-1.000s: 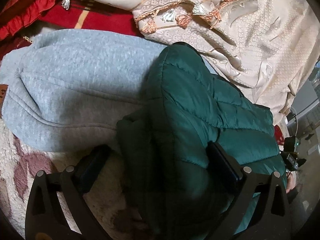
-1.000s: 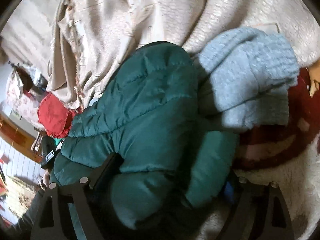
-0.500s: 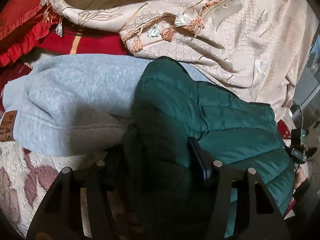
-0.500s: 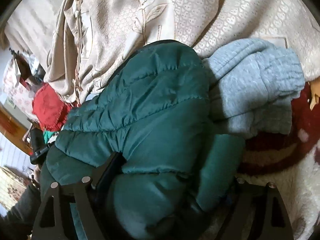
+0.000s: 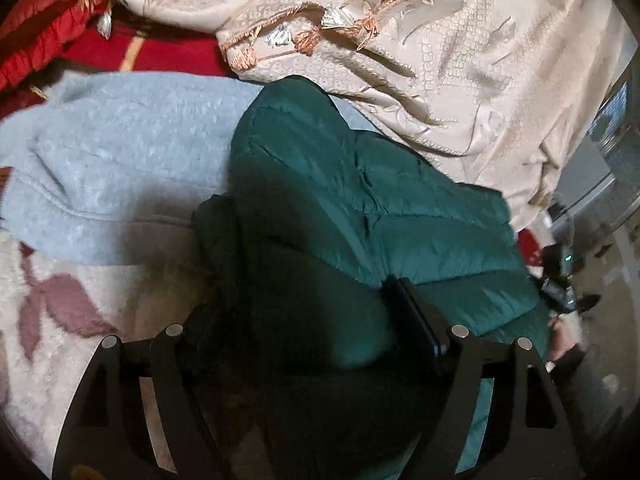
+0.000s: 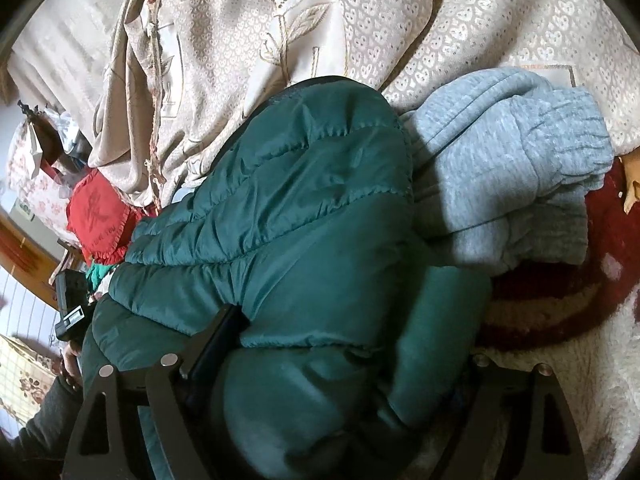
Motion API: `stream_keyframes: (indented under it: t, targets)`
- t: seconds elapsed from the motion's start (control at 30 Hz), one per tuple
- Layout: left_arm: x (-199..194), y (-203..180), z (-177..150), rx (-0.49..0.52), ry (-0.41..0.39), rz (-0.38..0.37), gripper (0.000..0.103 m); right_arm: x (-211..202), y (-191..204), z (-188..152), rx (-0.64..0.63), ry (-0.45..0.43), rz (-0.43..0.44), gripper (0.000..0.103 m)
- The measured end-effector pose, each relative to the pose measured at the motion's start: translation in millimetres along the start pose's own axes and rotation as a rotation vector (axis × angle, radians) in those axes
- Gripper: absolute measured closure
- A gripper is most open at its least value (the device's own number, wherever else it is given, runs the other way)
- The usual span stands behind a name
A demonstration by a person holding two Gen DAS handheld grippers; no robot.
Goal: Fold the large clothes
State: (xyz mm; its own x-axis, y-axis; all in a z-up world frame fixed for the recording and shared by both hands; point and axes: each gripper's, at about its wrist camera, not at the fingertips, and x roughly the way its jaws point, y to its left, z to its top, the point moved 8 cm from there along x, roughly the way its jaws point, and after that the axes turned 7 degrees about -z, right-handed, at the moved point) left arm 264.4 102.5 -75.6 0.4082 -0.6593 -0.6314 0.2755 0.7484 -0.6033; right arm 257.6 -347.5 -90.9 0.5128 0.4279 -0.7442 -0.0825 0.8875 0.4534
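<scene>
Left wrist view: my left gripper [image 5: 304, 316] and right gripper [image 6: 344, 340] both pinch the green puffer jacket [image 5: 360, 208], its length running dead ahead toward the grey sweatshirt [image 5: 120, 160].

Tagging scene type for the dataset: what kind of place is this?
Probably a bedroom at home: the green puffer jacket and a grey sweatshirt lie on a fluffy patterned blanket, with a cream embroidered bedspread and a red frilled cushion behind.

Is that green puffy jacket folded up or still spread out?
Folded, or at least bundled: the jacket is doubled into a thick lump, and both grippers squeeze layers of it.
</scene>
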Motion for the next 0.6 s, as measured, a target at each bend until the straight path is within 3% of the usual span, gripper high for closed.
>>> stream_keyframes:
  t: [0.1,0.13,0.23,0.33,0.4,0.53,0.6]
  targets:
    - [6,3,8,-0.010,-0.006,-0.041,0.028,-1,-1,0,-0.002,-0.003,-0.006,0.019]
    - [5,1,9,-0.002,-0.019,-0.043,0.039,-1,0,-1,-0.004,-0.004,-0.008,0.019]
    - [0,-12,15,0.065,-0.059,-0.050,0.061,-2,2,0,-0.018,-0.005,-0.015,0.019]
    - [2,-16,16,0.098,-0.070,-0.023,0.062,-3,6,1,-0.032,-0.015,-0.021,0.023]
    - [5,-13,16,0.093,-0.059,-0.012,0.056,-5,8,1,-0.041,-0.025,-0.023,0.025]
    - [13,6,18,0.014,-0.034,0.016,0.020,-4,8,1,-0.026,-0.019,-0.012,0.024]
    - [15,13,17,-0.025,-0.017,-0.019,0.019,-2,6,0,-0.013,-0.011,-0.004,0.023]
